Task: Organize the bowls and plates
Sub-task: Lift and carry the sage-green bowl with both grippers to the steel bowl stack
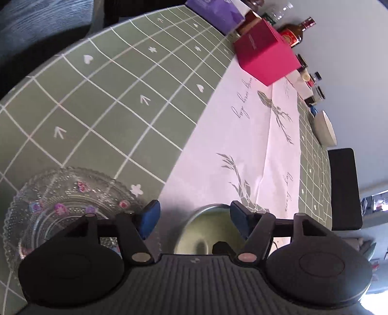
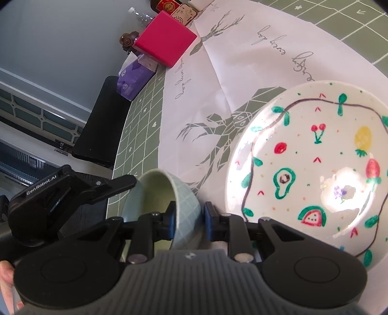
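Observation:
A pale green bowl [image 2: 179, 193] with a grid pattern is tilted on its side, and my right gripper [image 2: 190, 219] is shut on its wall, one pad inside and one outside. In the left wrist view the same bowl [image 1: 203, 232] lies between the wide-apart blue pads of my left gripper [image 1: 196, 218], which is open. One left finger [image 2: 116, 184] reaches the bowl's rim. A white plate painted with fruit [image 2: 315, 157] lies flat just right of the bowl. A clear glass plate with flower dots [image 1: 60, 201] sits to the left of the left gripper.
A white printed paper mat [image 1: 242, 135] covers part of the green checked tablecloth [image 1: 109, 97]. At the far side stand a pink box [image 1: 264, 55], a purple tissue pack [image 1: 215, 12], bottles and jars [image 1: 295, 31] and a white bowl [image 1: 325, 130]. A black chair back [image 2: 101, 121] stands beyond the table edge.

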Available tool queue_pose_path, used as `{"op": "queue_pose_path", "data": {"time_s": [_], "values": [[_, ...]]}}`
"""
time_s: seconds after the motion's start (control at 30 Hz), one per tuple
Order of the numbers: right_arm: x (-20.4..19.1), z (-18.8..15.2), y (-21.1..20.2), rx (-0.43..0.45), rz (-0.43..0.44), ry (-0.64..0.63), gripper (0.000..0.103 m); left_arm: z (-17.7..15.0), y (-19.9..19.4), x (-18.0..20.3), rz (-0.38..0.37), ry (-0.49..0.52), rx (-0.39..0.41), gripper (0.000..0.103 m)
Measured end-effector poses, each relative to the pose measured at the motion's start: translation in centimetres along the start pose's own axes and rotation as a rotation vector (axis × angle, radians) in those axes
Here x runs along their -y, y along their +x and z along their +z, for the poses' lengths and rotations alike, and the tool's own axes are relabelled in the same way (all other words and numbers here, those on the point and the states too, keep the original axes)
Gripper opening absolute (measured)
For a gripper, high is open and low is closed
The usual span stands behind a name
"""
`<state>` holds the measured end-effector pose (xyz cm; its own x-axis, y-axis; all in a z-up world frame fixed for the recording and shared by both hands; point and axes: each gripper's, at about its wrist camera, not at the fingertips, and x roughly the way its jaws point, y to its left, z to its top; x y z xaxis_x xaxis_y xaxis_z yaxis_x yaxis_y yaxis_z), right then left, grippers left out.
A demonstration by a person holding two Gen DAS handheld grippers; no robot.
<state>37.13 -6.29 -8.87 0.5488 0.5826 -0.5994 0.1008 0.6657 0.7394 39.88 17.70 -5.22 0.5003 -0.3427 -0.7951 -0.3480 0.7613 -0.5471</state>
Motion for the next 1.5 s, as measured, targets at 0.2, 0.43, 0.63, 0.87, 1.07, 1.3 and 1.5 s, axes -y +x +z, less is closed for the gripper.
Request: {"op": "queue_pose_path", "data": {"time_s": [0.2,0.43,0.63,0.87,1.07,1.3,1.5], "values": [[0.1,0.2,-0.1,-0.009,0.001,0.003,0.022,-0.3,0.7,1.0,-0.005,0.003,-0.024,0.072],[0.9,0.4,-0.5,-0.033,0.016,0.108,0.023,-2.9,1.2,4.7,0.343,0.222,-0.055,0.028],[1.2,1.0,-1.9,-0.021,0.046,0.136,0.023,-4.0,-0.3,5.7,0.321,0.238,-0.007,0.024],[-0.7,0.7,-3.6,-0.018,0.004,0.038,0.023,-5.5,-1.6,6.4,0.346,0.283,0.013,0.024],[-2.2,-1.1,-5.5,-0.019,-0.026,-0.006,0.022,-7.4,-4.0,6.4,0.388,0.261,0.023,0.024],[-2.9,-3.3,-8.5,-0.112,-0.001,-0.002,0.021,-11.5,-8.1,7.2,0.474,0.315,0.011,0.023],[-4.9,-6.2,-13.8,-0.116,0.037,-0.066,0.021,-15.5,-13.9,7.9,0.433,0.338,0.102,0.023]]}}
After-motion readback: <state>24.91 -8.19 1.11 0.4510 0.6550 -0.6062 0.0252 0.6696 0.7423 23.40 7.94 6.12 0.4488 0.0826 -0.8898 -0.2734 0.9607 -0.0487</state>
